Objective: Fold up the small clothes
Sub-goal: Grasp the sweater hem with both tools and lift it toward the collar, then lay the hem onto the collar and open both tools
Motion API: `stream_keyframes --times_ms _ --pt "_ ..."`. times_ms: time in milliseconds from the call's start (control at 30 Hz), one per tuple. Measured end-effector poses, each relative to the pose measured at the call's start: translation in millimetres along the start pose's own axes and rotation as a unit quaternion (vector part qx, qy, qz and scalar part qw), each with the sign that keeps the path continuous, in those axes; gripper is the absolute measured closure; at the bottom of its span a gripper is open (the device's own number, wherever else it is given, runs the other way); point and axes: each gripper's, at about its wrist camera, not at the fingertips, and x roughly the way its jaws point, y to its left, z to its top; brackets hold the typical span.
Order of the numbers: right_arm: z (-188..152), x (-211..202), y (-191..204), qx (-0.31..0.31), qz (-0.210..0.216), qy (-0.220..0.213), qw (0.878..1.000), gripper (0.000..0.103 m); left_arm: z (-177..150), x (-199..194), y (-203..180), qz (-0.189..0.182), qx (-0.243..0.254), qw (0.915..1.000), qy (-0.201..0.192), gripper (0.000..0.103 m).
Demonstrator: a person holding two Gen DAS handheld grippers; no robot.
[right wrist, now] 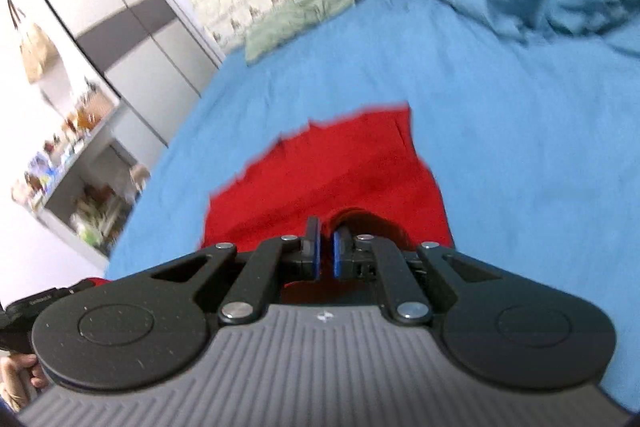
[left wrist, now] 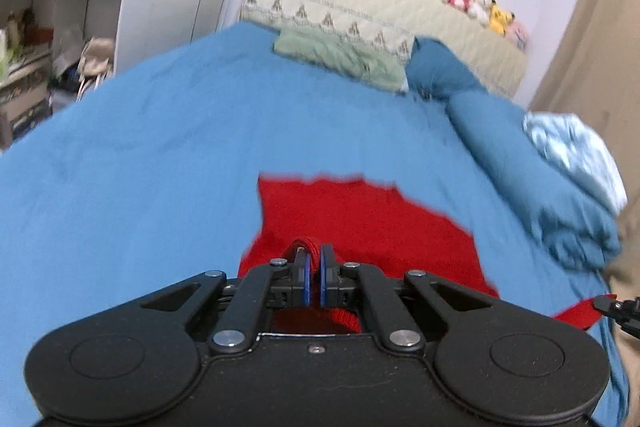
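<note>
In the left wrist view, your left tool [left wrist: 314, 259] has its two blue pads nearly pressed together, pinching a raised fold at the near edge of the red garment [left wrist: 360, 219]. The garment lies spread on the blue bed [left wrist: 160, 131], its far edge flat on the sheet, and a strip of it trails off toward the right tool at the frame's right edge. Farther back sit a green pillow [left wrist: 340, 57] and a bunched blue duvet [left wrist: 532, 179], well apart from the cloth.

In the right wrist view, your right tool [right wrist: 325, 251] is likewise closed to a narrow gap on a bunched hump of the same garment [right wrist: 328, 167] (how much fabric sits between the pads is hard to tell through the blur). The left tool shows at the lower left edge.

The risks, as I judge them: each pinch looks shallow, so a quick lift could let the knit slip from one side and leave the fold crooked. If you move the two tools unevenly, the cloth could twist or drag the far edge along the sheet. You might also have caught only the top layer.
</note>
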Motion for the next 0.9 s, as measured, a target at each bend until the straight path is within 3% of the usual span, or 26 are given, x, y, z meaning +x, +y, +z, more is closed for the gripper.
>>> stream_keyframes --times_ms 167,300,467,600,633,667,700,733,767,800,833,900 --pt "90.5 79.3 8.5 -0.005 -0.011 -0.021 1.000 0.085 77.6 103.7 -7.2 0.024 -0.008 0.9994 -0.023 0.099" --pt "138.2 180.3 -5.0 -0.013 -0.043 -0.025 0.999 0.085 102.3 206.7 -7.9 0.057 -0.004 0.9984 -0.007 0.099" --pt "130.4 292.5 -38.9 -0.010 -0.065 -0.012 0.998 0.085 77.2 315.6 14.0 0.102 0.001 0.9939 0.043 0.099" --pt "124.1 343.0 -59.2 -0.008 -0.079 -0.006 0.997 0.085 65.5 348.4 32.1 0.106 0.007 0.9929 0.054 0.098" --pt "125.7 349.5 -61.5 -0.012 -0.077 -0.007 0.997 0.084 66.5 350.6 35.5 0.102 0.001 0.9935 0.050 0.092" --pt "126.7 353.9 -62.3 -0.018 -0.075 -0.007 0.997 0.078 68.4 348.9 37.2 0.097 -0.004 0.9944 0.043 0.076" --pt "127.4 356.1 -62.9 -0.021 -0.079 -0.011 0.997 0.060 69.3 343.8 36.8 0.099 -0.007 0.9945 0.033 0.061" --pt "127.4 355.0 -62.2 -0.022 -0.079 -0.016 0.996 0.043 70.7 335.6 36.3 0.103 -0.005 0.9946 0.016 0.034" --pt "125.4 350.0 -59.0 -0.025 -0.077 -0.026 0.996 0.011 73.5 327.9 28.6 0.106 0.007 0.9944 -0.001 0.027" --pt "118.7 339.6 -52.3 -0.034 -0.071 -0.046 0.996 0.001 70.0 314.2 22.9 0.107 0.027 0.9937 -0.020 0.027" --pt "110.9 330.0 -45.4 -0.045 -0.062 -0.063 0.995 0.001 64.5 303.4 19.1 0.104 0.045 0.9933 -0.022 0.026" --pt "91.2 317.9 -33.0 -0.063 -0.031 -0.052 0.996 0.001 45.0 289.2 13.5 0.070 0.063 0.9953 0.023 0.020"
